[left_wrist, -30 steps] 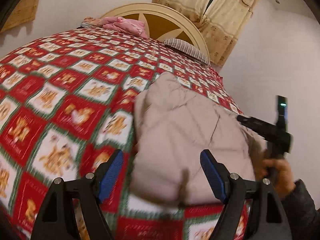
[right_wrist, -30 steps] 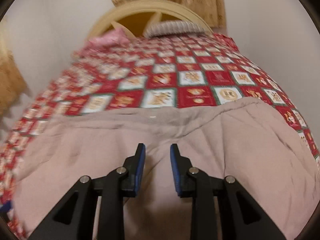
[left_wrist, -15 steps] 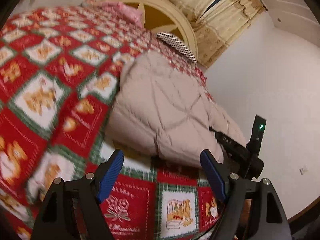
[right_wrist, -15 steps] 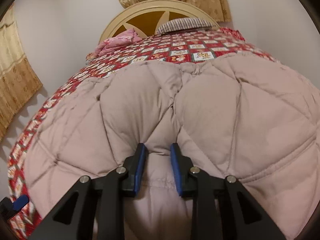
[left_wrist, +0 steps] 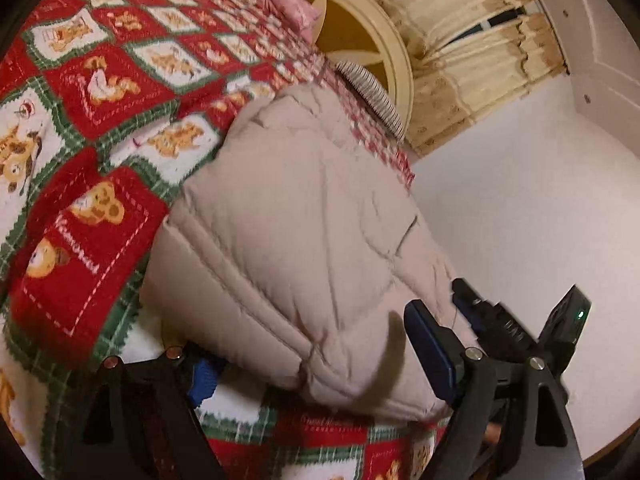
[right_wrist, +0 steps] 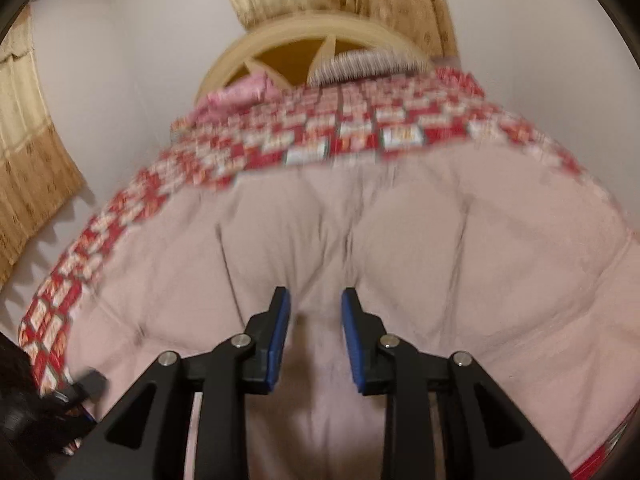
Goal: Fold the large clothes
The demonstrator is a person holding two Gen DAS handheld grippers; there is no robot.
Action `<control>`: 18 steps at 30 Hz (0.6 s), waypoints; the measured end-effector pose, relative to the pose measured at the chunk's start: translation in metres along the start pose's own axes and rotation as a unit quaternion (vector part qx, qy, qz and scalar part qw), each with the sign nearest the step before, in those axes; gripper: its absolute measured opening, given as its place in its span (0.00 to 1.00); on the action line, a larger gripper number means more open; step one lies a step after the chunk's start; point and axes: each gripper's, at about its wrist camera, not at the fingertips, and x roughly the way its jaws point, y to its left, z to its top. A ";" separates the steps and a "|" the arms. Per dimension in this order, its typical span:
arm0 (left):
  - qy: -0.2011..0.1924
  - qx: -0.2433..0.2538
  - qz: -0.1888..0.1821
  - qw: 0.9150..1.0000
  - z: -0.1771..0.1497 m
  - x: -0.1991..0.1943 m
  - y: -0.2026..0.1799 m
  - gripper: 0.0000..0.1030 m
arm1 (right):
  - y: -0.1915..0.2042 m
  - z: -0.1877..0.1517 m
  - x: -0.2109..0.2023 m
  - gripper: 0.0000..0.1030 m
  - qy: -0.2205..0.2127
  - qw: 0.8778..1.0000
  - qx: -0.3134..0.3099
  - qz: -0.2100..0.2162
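Since a second ago the left hand-held gripper (left_wrist: 316,348) has dropped low to the near edge of the coat (left_wrist: 304,216), and the coat has gone from a spread sheet to a thick folded bundle. Left to right: red teddy-bear quilt (left_wrist: 92,80) covers the bed, pink pillow (left_wrist: 288,4) at its head against the round cream headboard (left_wrist: 384,56), striped pillow (left_wrist: 372,92) beside it. Coat lies folded on the quilt toward the bed's right side, near corner right at the foot edge. Left gripper jaws stand wide apart, straddling that near corner; the left blue pad (left_wrist: 202,376) sits tucked under the coat's lower edge, the right pad (left_wrist: 430,344) is just beside the corner, nothing clamped. Right of it, the right hand-held gripper (left_wrist: 500,324) shows as a black body with a green light, its tip against the coat's right edge. Curtains (left_wrist: 460,40) and white wall behind.

Right wrist view, blurred: curtain (right_wrist: 28,160) far left, left gripper a dark shape at the bottom left corner by the coat's edge. Coat (right_wrist: 440,240) fills the frame, puffed quilted panels bulging either side of the right gripper (right_wrist: 314,332). Its jaws are narrowed onto a pinch of coat fabric bunched between the pads (right_wrist: 280,320). Quilt (right_wrist: 360,132) and headboard (right_wrist: 288,48) beyond.
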 end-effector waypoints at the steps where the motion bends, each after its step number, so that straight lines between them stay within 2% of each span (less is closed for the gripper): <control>1: -0.004 0.000 -0.001 1.000 0.001 0.001 -0.001 0.81 | 0.000 0.010 -0.002 0.30 -0.007 1.000 -0.004 -0.003; 5: -0.020 -0.027 0.001 0.999 0.008 0.009 -0.001 0.81 | -0.007 0.038 0.023 0.30 -0.006 1.000 0.004 -0.024; 7: -0.026 -0.041 -0.009 0.999 0.014 0.015 -0.001 0.81 | -0.014 0.037 0.055 0.32 0.026 0.999 0.011 -0.029; 9: -0.026 -0.046 -0.013 0.999 0.018 0.022 -0.002 0.81 | -0.019 0.022 0.093 0.31 0.070 0.997 0.006 -0.033; 10: -0.029 -0.044 -0.010 0.999 0.020 0.026 -0.002 0.81 | -0.019 0.019 0.096 0.31 0.058 0.998 0.000 -0.033; 14: -0.056 -0.025 0.013 0.998 0.021 0.037 -0.010 0.81 | -0.017 0.019 0.097 0.31 0.060 0.997 -0.005 -0.041; 16: -0.061 -0.012 -0.006 0.998 0.020 0.037 -0.015 0.71 | -0.020 0.019 0.097 0.31 0.062 0.997 0.000 -0.036; 17: -0.056 -0.007 -0.022 0.998 0.021 0.036 -0.017 0.56 | -0.021 0.019 0.097 0.31 0.063 0.997 0.001 -0.036; 18: -0.052 0.000 -0.034 0.998 0.022 0.034 -0.019 0.48 | -0.020 0.019 0.098 0.31 0.064 0.997 0.001 -0.037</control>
